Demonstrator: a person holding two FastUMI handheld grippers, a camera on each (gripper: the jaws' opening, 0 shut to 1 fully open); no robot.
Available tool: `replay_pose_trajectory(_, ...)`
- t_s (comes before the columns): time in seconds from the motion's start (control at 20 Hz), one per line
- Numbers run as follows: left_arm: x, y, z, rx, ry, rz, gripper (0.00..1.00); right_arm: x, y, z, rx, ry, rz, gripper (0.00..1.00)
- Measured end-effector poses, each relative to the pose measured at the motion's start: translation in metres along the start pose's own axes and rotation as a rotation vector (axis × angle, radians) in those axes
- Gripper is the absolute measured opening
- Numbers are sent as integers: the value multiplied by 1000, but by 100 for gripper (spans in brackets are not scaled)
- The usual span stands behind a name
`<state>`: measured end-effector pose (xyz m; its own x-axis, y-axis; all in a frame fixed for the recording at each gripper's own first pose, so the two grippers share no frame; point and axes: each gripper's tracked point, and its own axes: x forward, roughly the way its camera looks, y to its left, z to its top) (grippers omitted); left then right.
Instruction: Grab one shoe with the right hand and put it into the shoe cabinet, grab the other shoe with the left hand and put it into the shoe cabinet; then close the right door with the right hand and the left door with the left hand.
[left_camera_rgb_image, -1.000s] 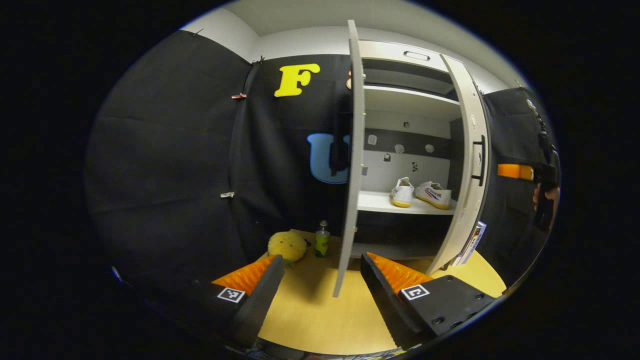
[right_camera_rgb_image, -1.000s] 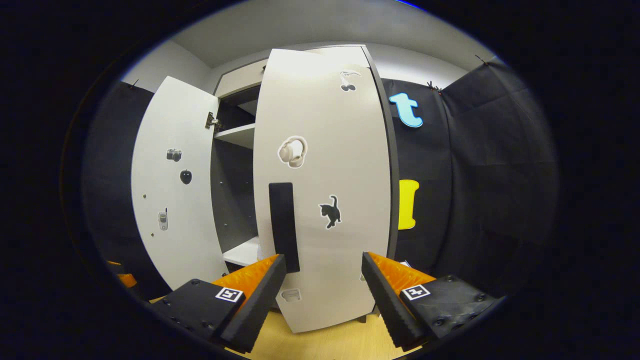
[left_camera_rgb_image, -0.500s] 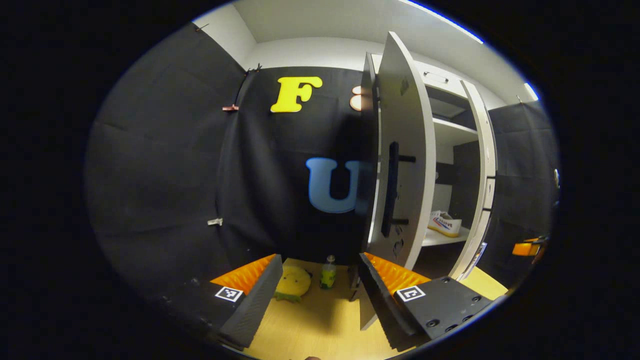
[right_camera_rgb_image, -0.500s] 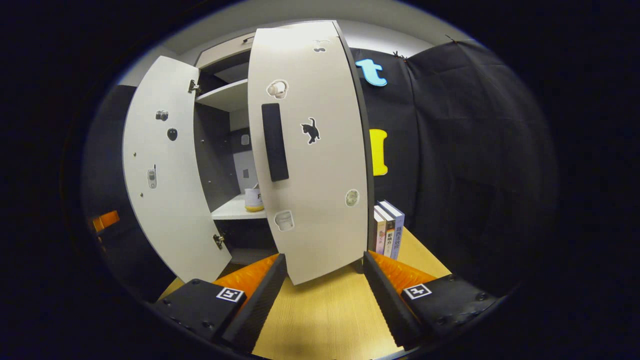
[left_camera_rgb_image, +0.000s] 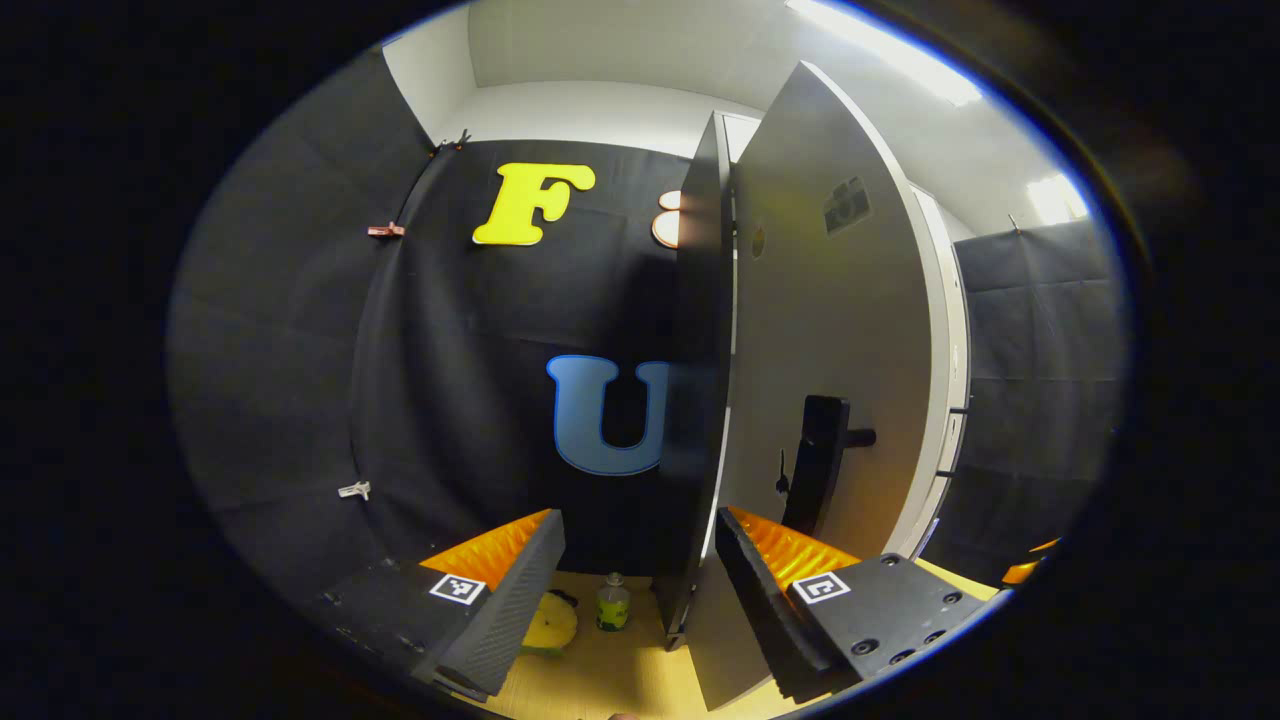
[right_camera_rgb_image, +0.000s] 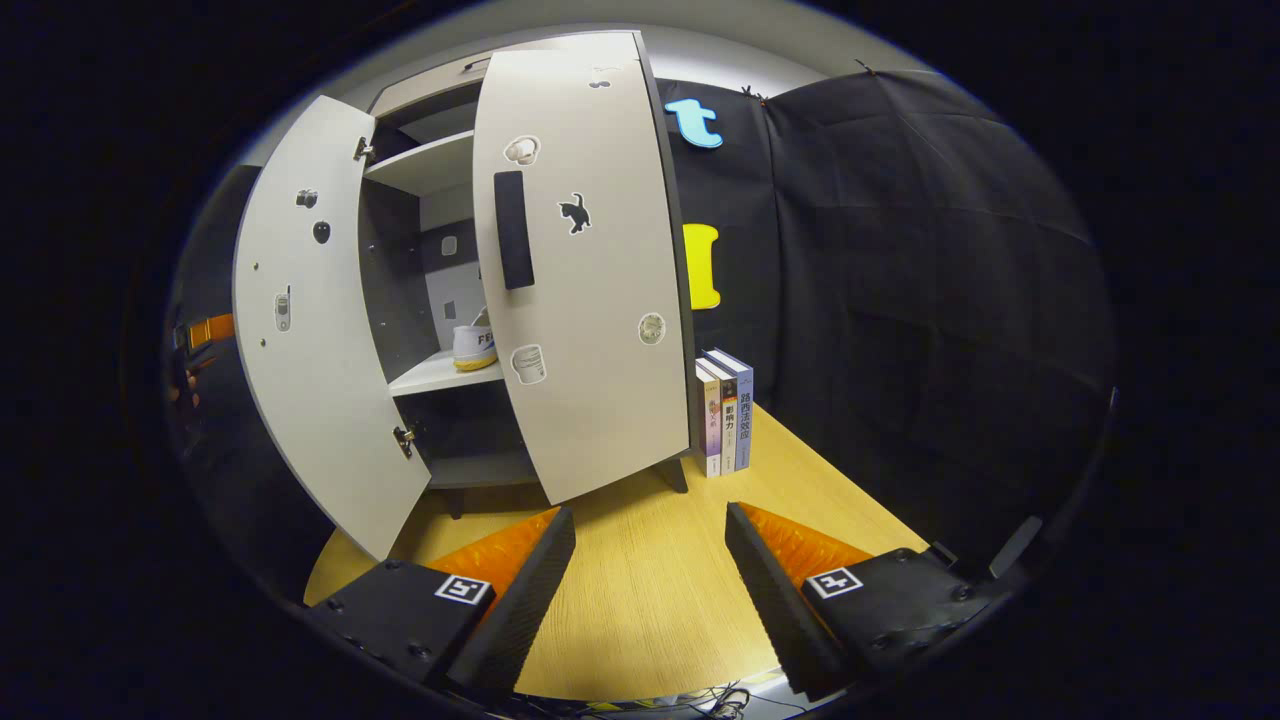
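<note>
both shoes are judged already stowed: a white canvas shoe with a yellow sole (right_camera_rgb_image: 474, 346) is seen on the pale middle shelf (right_camera_rgb_image: 440, 374) inside the tall light-grey shoe cabinet (right_camera_rgb_image: 420, 180), partly hidden by the door; the second shoe cannot be made out from here. what is left is the doors. in the right gripper view the light-grey right door with small stickers (right_camera_rgb_image: 585, 270) is seen swung most of the way toward the cabinet front but not flush, a gap being left through which the shelf shows. the light-grey left door (right_camera_rgb_image: 300, 330) is seen well open, angled out from its hinges.

the right gripper (right_camera_rgb_image: 650, 590) is held with fingers apart and nothing between them, above the pale wood floor (right_camera_rgb_image: 650, 540), well apart from the right door. the left gripper (left_camera_rgb_image: 635, 590) is also held spread and empty, just beside the left door's outer face (left_camera_rgb_image: 830, 330), with the black bar handle (left_camera_rgb_image: 818, 465) near its right-hand finger; contact cannot be confirmed.

the visible shoe's long axis is judged to run front to back on the shelf, one end facing out toward the opening; heel or toe cannot be told. both doors stand upright, long axis vertical, as does each black handle (right_camera_rgb_image: 512, 230).

upright books (right_camera_rgb_image: 728, 410) are seen just beside the cabinet's right side; a small green bottle (left_camera_rgb_image: 611, 608) and a yellow plush item (left_camera_rgb_image: 548, 625) lie on the floor by the left door.
</note>
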<state>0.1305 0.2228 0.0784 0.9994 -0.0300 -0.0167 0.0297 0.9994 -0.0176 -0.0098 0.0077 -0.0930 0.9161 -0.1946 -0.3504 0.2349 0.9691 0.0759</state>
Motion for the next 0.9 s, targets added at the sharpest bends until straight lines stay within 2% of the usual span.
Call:
replay_pose_trajectory(0.05,5,-8,2,0,0,-20,95,-1,-1,-1,5,2,-6,98)
replay_pose_trajectory(0.25,5,-10,5,57,-4,1,93,1,-9,0,14,0,-19,99)
replay_pose_trajectory(0.45,5,-33,4,111,15,-25,92,5,-14,-2,12,9,-7,99)
replay_pose_trajectory(0.55,3,-47,1,101,24,-29,87,6,-18,-3,14,9,3,99)
replay_pose_trajectory(0.6,4,-54,1,88,26,-25,91,7,-21,-3,12,10,9,99)
replay_pose_trajectory(0.7,4,-67,-2,54,35,7,87,12,-32,1,14,3,15,99)
replay_pose_trajectory(0.75,3,-74,-2,53,34,28,91,17,-36,3,20,6,22,99)
replay_pose_trajectory(0.85,5,-87,0,85,30,67,92,23,-46,8,30,6,35,99)
replay_pose_trajectory(0.9,6,-97,-1,95,33,73,87,26,-53,11,32,1,37,99)
